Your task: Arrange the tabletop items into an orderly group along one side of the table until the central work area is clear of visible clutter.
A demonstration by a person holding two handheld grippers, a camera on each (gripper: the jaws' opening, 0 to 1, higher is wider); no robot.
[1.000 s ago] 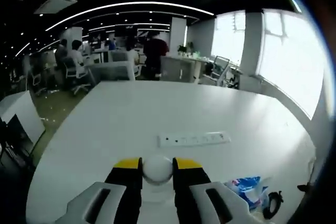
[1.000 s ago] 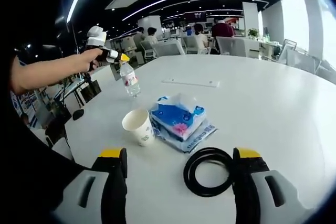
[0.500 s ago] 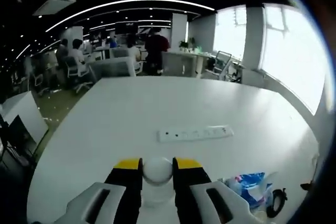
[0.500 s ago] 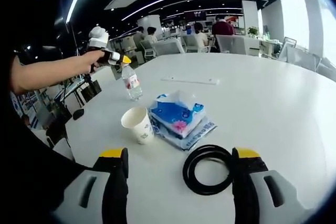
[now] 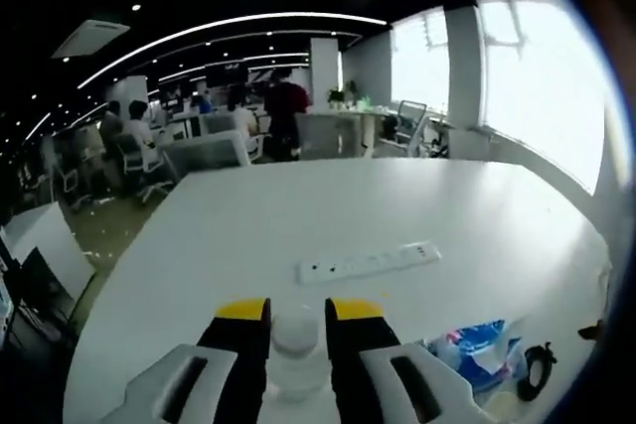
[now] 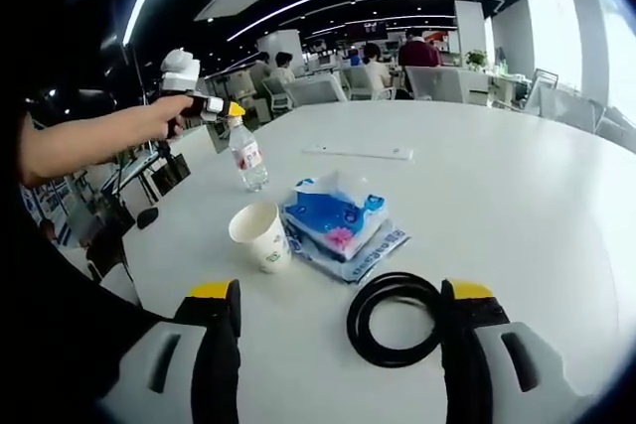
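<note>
Upper left of the right gripper view, my left gripper [image 6: 231, 112] pinches the water bottle [image 6: 245, 154] by its cap, standing on the table [image 6: 517, 196] (placing step, I judge); next, release. Rightward sit the paper cup [image 6: 261, 236], tissue pack [image 6: 336, 224] and black ring [image 6: 396, 319], between my right gripper's [image 6: 341, 307] wide-open, empty jaws.
</note>
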